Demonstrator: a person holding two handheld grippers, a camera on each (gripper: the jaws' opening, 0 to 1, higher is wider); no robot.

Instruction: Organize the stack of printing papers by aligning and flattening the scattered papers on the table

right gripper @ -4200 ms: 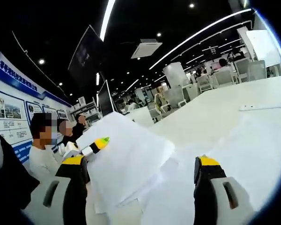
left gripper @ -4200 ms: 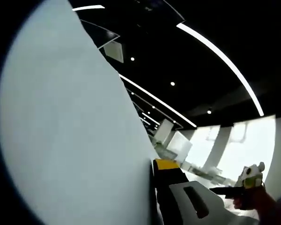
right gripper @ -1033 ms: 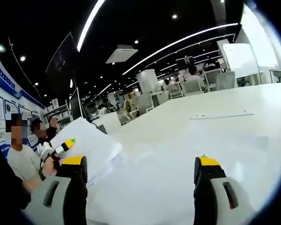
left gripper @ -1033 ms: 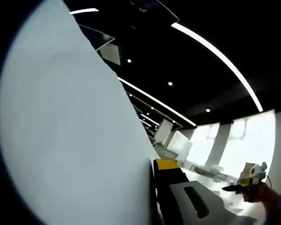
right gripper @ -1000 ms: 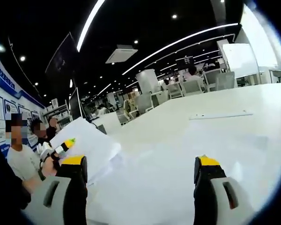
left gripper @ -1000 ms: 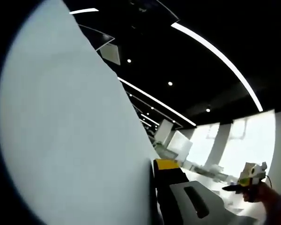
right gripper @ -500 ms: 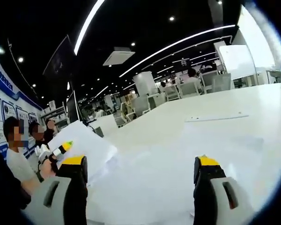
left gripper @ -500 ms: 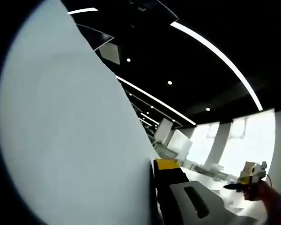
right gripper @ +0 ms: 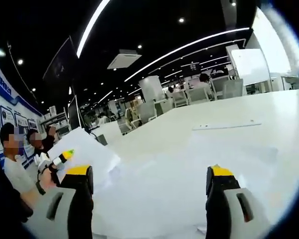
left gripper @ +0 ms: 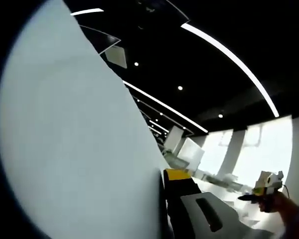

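Over the last seconds the right gripper (right gripper: pixel 148 191) drew back from the paper stack (right gripper: pixel 89 152), which shrank toward the left of its view; squaring up seemed unfinished. Its jaws stood wide apart, empty, above the white table (right gripper: pixel 189 149). The left gripper (left gripper: pixel 162 199) pinched the smooth, matte, gently curved sheets (left gripper: pixel 74 149).

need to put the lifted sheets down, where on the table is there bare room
Bare room: the white table beyond the loose papers, on both sides of the thin strip lying on it. Crowded: papers cover the near table between the right claw's open jaws, and the lifted stack in the left claw takes up the left side.
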